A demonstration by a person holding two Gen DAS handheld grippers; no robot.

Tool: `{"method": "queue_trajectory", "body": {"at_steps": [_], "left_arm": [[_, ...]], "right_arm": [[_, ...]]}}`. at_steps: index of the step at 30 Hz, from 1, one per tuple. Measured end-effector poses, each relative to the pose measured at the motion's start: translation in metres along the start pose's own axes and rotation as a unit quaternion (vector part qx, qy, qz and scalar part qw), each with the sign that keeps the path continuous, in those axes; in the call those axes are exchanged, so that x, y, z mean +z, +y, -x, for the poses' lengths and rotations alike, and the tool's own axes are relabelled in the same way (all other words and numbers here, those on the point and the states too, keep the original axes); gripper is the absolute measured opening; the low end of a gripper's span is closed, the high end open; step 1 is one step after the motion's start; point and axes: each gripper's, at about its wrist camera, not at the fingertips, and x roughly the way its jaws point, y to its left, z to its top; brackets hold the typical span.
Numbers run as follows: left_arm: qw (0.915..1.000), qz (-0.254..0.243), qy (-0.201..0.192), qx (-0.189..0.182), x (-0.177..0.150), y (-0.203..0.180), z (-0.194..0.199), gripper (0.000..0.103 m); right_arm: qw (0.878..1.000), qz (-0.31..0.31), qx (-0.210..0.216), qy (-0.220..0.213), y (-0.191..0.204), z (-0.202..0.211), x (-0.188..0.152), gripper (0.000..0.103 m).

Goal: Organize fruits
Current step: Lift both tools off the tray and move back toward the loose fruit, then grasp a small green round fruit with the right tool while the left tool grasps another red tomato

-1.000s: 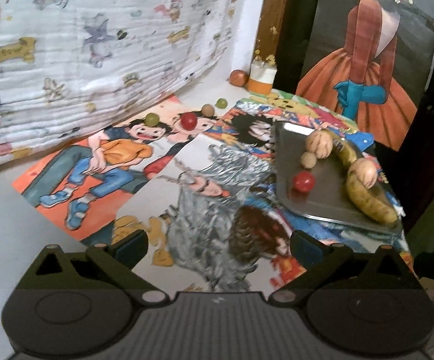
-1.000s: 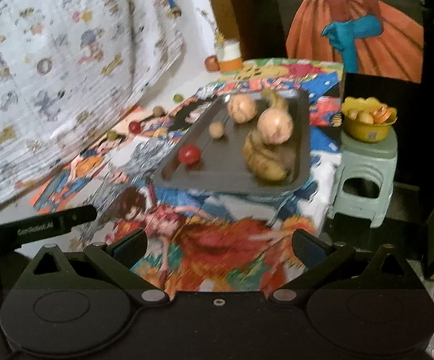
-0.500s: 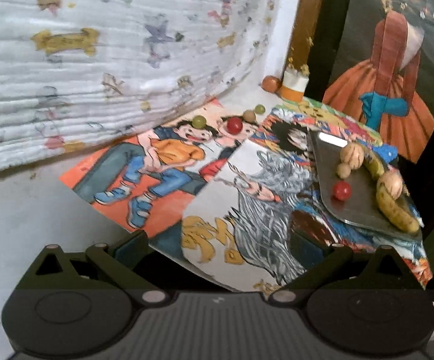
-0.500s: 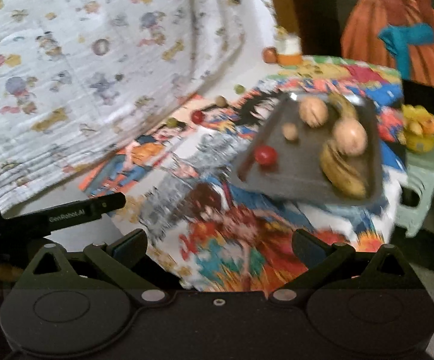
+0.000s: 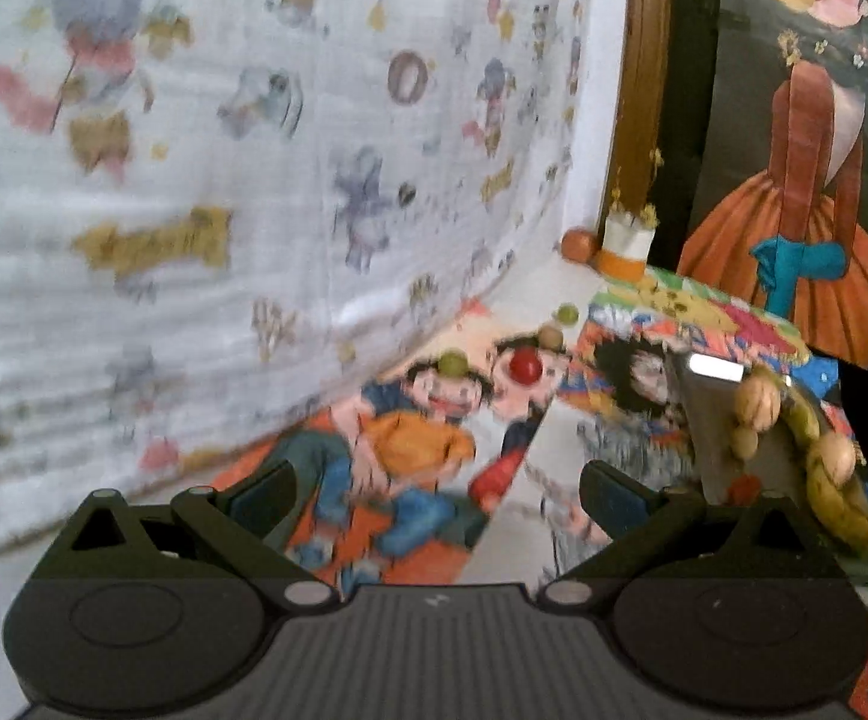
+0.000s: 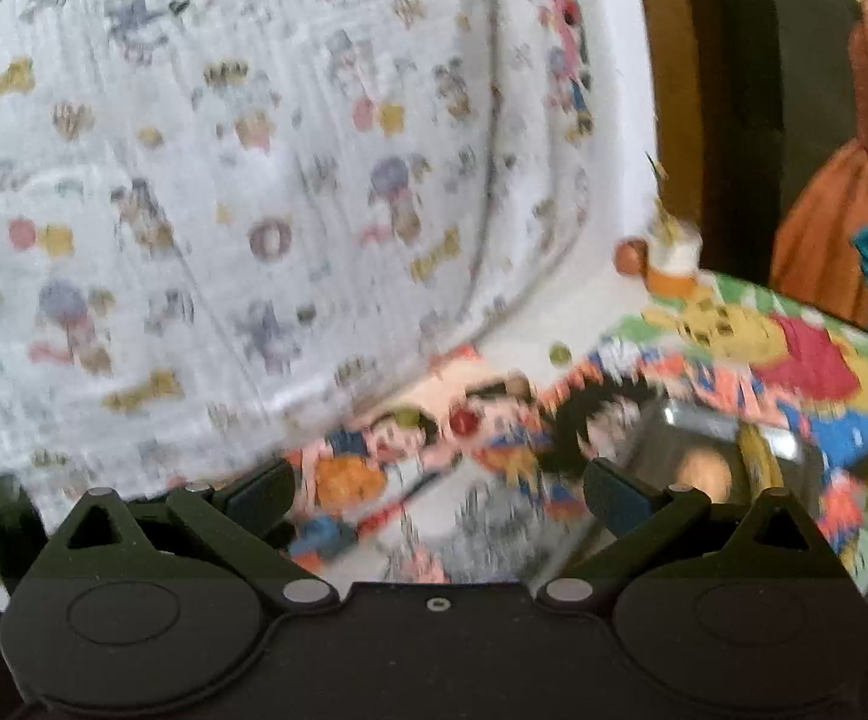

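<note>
Left wrist view, left to right. White quilted cloth with cartoon prints (image 5: 206, 192) hangs along the left and far side. Below it, the cartoon-printed paper sheets (image 5: 398, 450) cover the table.

Left gripper (image 5: 436, 489): jaws wide, nothing between them, held above the near part of the sheets. Right gripper (image 6: 436, 489): jaws also wide and empty, facing the same ground; that view is blurred.

Loose fruit sits in a rough line toward the far edge of the sheets: small green round fruit (image 5: 451, 363), then small red round fruit (image 5: 524, 366) just beside it, then small tan round fruit (image 5: 552, 335) and a second small green fruit (image 5: 567, 314) nearer the far edge. An orange-brown round fruit (image 5: 577, 245) rests in the far corner, touching or just beside a white and orange cup (image 5: 625, 246).

At the right edge lies the dark grey metal tray (image 5: 709, 420), already holding tan round fruits, a red one and yellow-brown bananas (image 5: 835, 498).

Judgement: the loose fruits look light, smooth and free to roll, and the paper gives little grip under them. The red one looks soft-skinned, so a gentle squeeze suits it. Take each across its widest middle, fingers coming down on both sides, jaws narrowed only until it is held. A nudge from one finger would likely send a fruit rolling toward the cloth. The red and first green fruit sit close together, so go in between with care.
</note>
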Motion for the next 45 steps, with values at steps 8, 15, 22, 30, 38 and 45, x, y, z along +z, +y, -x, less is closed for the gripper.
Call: {"method": "queue_trajectory", "body": {"at_steps": [8,15,22,30,38,45], "left_arm": [[0.9988,0.026,-0.03,-0.029,0.018,-0.004,-0.028,0.103],[0.9971,0.062,-0.016,-0.042,0.017,-0.013,-0.077,0.103],[0.9973,0.06,-0.011,-0.041,0.029,-0.028,-0.125,0.103],[0.9975,0.04,0.013,-0.057,0.034,-0.048,-0.179,0.103],[0.9975,0.022,0.029,-0.06,0.04,-0.058,-0.215,0.103],[0.9965,0.027,0.036,-0.071,0.038,-0.06,-0.231,0.092]], "right_arm": [[1.0,0.008,0.014,-0.026,-0.013,-0.054,0.047,0.102],[0.999,0.035,0.024,-0.01,-0.025,-0.12,0.056,0.102],[0.999,0.026,0.032,-0.001,-0.059,-0.179,0.055,0.102],[0.999,-0.011,0.037,0.026,-0.112,-0.248,0.054,0.102],[0.998,-0.026,0.051,0.036,-0.153,-0.308,0.067,0.094],[0.998,-0.03,0.039,0.049,-0.165,-0.344,0.06,0.071]]}}
